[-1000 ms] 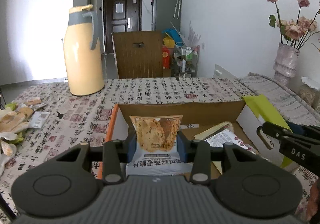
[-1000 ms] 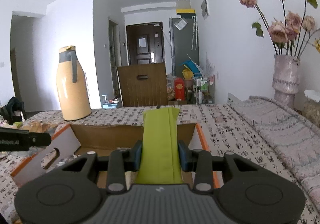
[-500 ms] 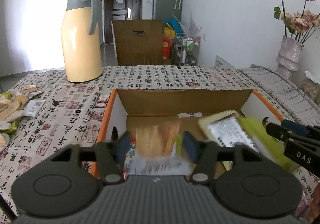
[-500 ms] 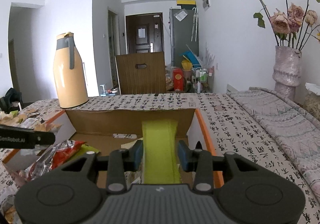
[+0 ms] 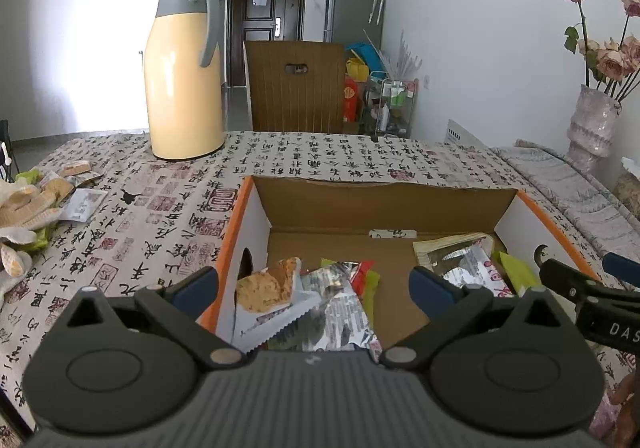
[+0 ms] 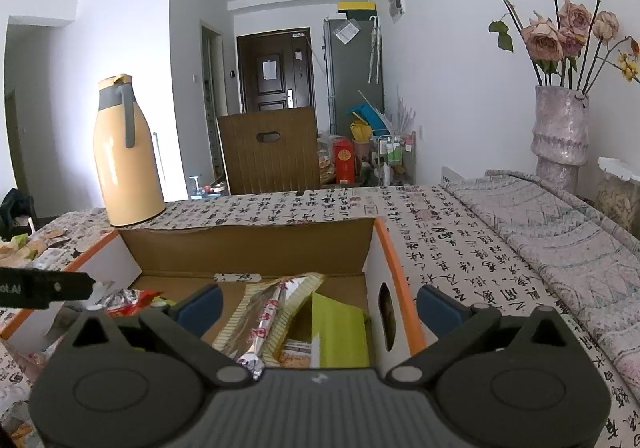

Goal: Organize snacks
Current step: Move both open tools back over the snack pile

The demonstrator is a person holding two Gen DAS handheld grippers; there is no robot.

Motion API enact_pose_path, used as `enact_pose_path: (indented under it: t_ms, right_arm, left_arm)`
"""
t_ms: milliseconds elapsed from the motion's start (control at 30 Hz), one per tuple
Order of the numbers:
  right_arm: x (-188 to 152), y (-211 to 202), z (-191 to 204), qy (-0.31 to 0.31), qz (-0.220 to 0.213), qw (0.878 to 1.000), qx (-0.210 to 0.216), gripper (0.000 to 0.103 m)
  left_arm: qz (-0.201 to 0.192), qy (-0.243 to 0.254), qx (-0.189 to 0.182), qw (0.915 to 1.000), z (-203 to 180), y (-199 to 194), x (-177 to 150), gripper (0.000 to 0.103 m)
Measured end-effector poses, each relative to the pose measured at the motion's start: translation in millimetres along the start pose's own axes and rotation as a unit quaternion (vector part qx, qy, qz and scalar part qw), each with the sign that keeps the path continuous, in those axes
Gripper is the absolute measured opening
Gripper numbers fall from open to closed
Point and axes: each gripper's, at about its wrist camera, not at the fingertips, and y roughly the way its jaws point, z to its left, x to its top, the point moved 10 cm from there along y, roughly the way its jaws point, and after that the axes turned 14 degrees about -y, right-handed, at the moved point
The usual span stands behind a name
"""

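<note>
Both the left gripper (image 5: 314, 284) and right gripper (image 6: 318, 306), jaws just opened and released, hover over snack packets (image 5: 340, 304) lying in the cardboard box (image 5: 384, 204), lower centre.

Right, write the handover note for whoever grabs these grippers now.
Left gripper: open, jaws have just been opening, nothing between the pads. Its oat-crisp packet now lies in the box, at the left wall.
Right gripper: open, jaws have just been opening, nothing gripped. Its green packet lies in the box by the right wall, next to a long striped packet.
Done: both packets dropped in; several snacks are in the box.
Left: loose snacks are on the tablecloth, left of the box, near the flask. Fetch those next.
</note>
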Motion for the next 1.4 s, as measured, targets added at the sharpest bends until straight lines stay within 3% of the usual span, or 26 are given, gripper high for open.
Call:
enact_pose_path:
  t_ms: [233, 667, 1000, 1400]
  right_arm:
    - [11.4, -8.3, -5.2, 0.008, -0.012, 1.000, 0.004, 0.103]
    - [27.3, -61.7, -1.8, -0.011, -0.034, 0.999, -0.010, 0.103]
    - [-11.5, -104.3, 9.1, -0.009, -0.011, 1.000, 0.002, 0.103]
    - [-79.1, -129.9, 11.4, -0.012, 0.054, 0.998, 0.009, 0.103]
  left_arm:
    - [-0.002, 0.004, -0.004, 1.0000, -5.7, -9.3, 2.6, 0.103]
    - [-0.021, 0.008, -0.015, 0.9996, -11.8, -57.4, 7.8, 0.103]
    - [-0.007, 0.011, -0.012, 0.9998, 5.9, -89.6, -21.2, 0.103]
    - [0.040, 0.013, -0.009, 0.9991, 32.0, -100.7, -72.5, 0.103]
